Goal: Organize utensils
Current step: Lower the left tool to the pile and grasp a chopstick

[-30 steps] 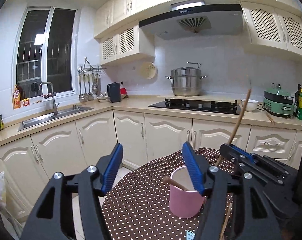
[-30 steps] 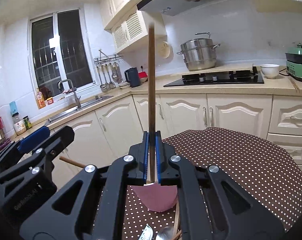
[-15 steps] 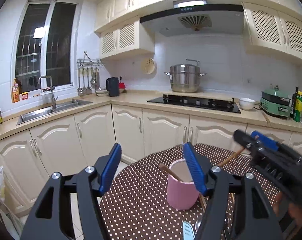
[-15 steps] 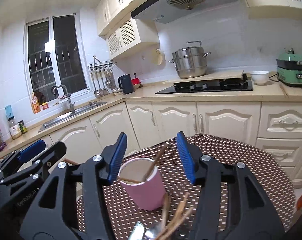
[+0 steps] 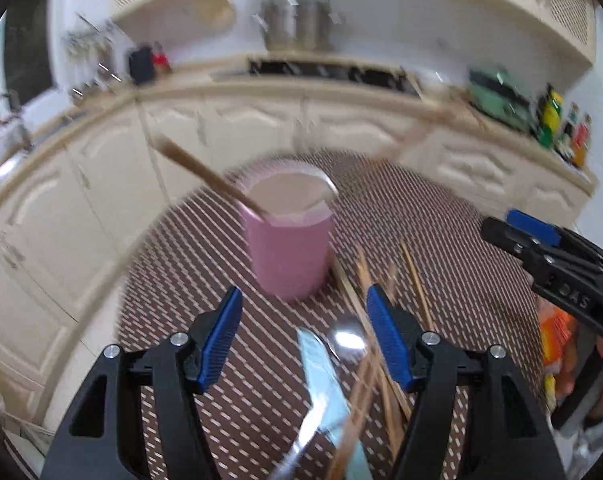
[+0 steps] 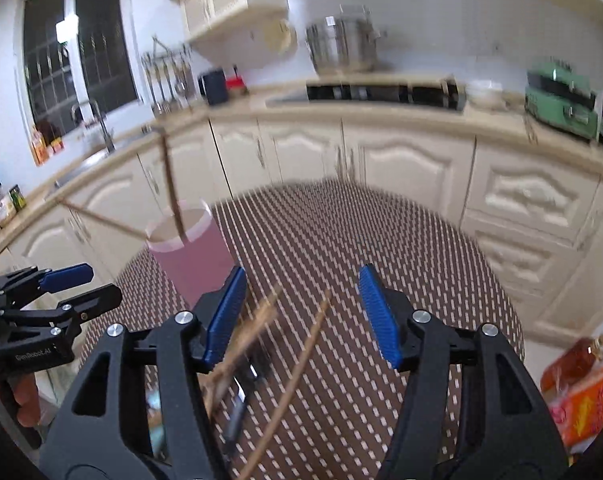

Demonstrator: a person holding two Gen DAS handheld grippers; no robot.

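Chopsticks (image 5: 381,292) at lower centre await pickup beside the pink cup (image 5: 287,240); left hand-held gripper (image 5: 303,336) apart, right hand-held gripper (image 6: 301,312) opening, empty; next, clamp one chopstick.

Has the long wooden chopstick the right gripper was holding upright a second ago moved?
Yes. The wooden chopstick now stands in the pink cup, leaning on its rim. The right gripper is opening, jaws apart, holding nothing.

A pink cup (image 5: 287,248) stands upright on the dotted counter (image 5: 441,248), two chopsticks (image 6: 171,184) leaning inside. At its 5 o'clock lie loose chopsticks (image 5: 415,284), a spoon (image 5: 347,340) and a pale knife (image 5: 321,372).
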